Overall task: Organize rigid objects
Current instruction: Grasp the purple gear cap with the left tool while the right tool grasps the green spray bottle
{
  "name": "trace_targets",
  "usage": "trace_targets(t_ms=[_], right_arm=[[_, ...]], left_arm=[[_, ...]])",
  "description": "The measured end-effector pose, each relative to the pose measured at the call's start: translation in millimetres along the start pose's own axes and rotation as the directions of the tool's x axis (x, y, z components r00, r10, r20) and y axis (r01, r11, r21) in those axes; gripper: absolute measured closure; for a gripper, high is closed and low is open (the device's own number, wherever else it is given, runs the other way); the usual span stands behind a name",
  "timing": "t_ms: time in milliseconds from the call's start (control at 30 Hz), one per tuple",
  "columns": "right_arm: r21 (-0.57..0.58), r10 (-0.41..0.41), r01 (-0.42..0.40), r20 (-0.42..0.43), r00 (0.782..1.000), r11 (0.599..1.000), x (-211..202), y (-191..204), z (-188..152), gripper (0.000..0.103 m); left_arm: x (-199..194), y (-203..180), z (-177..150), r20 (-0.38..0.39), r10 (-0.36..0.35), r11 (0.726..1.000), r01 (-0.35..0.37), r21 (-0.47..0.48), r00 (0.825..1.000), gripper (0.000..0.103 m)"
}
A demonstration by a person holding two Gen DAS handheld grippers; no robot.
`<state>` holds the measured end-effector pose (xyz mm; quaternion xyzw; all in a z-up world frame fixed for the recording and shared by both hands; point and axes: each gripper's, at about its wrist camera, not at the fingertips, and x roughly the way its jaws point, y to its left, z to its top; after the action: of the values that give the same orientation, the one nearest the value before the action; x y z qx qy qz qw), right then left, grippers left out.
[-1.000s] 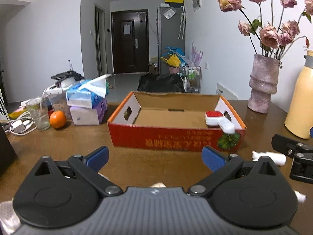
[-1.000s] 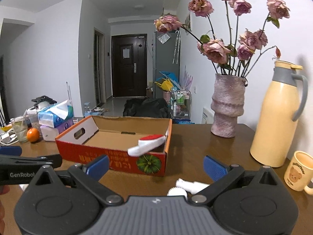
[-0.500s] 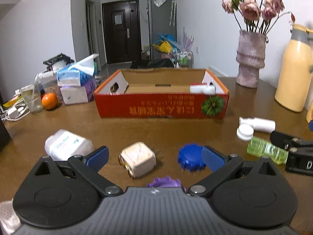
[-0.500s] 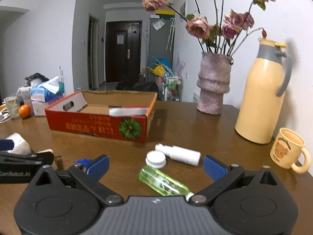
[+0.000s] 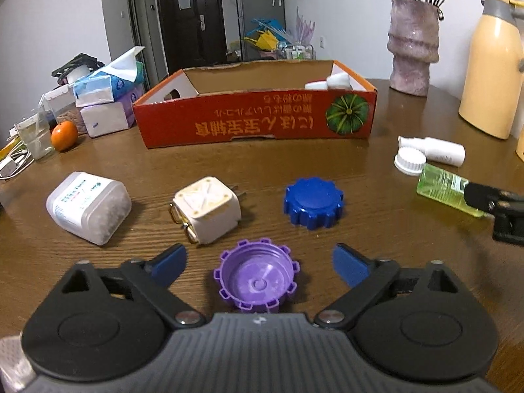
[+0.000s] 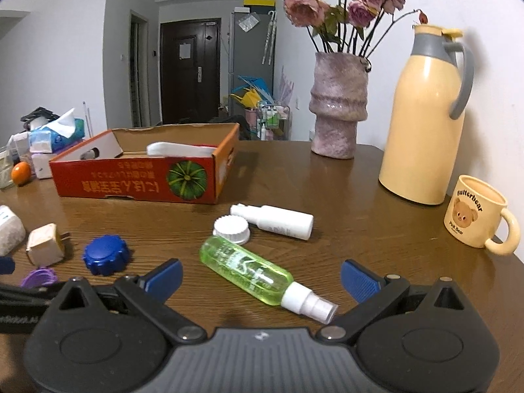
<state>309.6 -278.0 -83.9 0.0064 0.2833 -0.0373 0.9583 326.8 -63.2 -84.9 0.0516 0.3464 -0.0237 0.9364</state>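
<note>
My left gripper (image 5: 260, 262) is open, its blue pads either side of an upturned purple cap (image 5: 256, 276) on the table. Beyond lie a blue cap (image 5: 312, 202), a beige plug adapter (image 5: 206, 209) and a clear plastic jar (image 5: 87, 207) on its side. My right gripper (image 6: 262, 276) is open over a green spray bottle (image 6: 249, 270) lying on the table. A white cap (image 6: 231, 230) and a white bottle (image 6: 278, 221) lie just past it. The red cardboard box (image 5: 255, 121) holds a white and red item (image 6: 178, 149).
A yellow thermos (image 6: 425, 114), a bear mug (image 6: 476, 216) and a vase of dried roses (image 6: 339, 114) stand at the right. Tissue packs (image 5: 108, 98), an orange (image 5: 64, 131), a glass (image 5: 34, 134) and cables are at the left.
Both grippers have lowered and tilted down toward the table. The caps, adapter and bottles have come into view, and the box now appears farther back.
</note>
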Motion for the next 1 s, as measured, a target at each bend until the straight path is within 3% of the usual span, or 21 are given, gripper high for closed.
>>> trace_targets(t_ms=[133, 233, 533, 633, 867, 1000], right_arm=[[-0.017, -0.01, 0.01, -0.019, 1.0, 1.0, 12, -3, -1, 0.0], [-0.025, -0.01, 0.009, -0.028, 1.0, 1.0, 17, -4, -2, 0.0], [-0.12, 0.03, -0.036, -0.058, 0.998, 0.992, 38, 4, 0, 0.002], [-0.12, 0.059, -0.069, -0.088, 0.994, 0.99, 49, 1, 1, 0.009], [-0.132, 0.093, -0.106, -0.101, 0.99, 0.986, 63, -2, 5, 0.013], [-0.138, 0.133, -0.148, -0.118, 0.984, 0.979, 70, -3, 6, 0.027]], left_arm=[[4, 1, -2, -0.03, -0.033, 0.999, 0.033, 0.002, 0.999, 0.047], [3, 1, -2, -0.027, -0.073, 0.997, 0.073, -0.006, 0.997, 0.047], [1, -3, -3, -0.017, -0.085, 0.996, 0.085, 0.014, 0.996, 0.047], [0, -3, -2, -0.013, -0.083, 0.996, 0.083, 0.015, 0.997, 0.047], [0, -2, -2, -0.011, -0.085, 0.996, 0.085, 0.014, 0.996, 0.047], [0, -2, -2, -0.008, -0.085, 0.996, 0.085, 0.016, 0.996, 0.047]])
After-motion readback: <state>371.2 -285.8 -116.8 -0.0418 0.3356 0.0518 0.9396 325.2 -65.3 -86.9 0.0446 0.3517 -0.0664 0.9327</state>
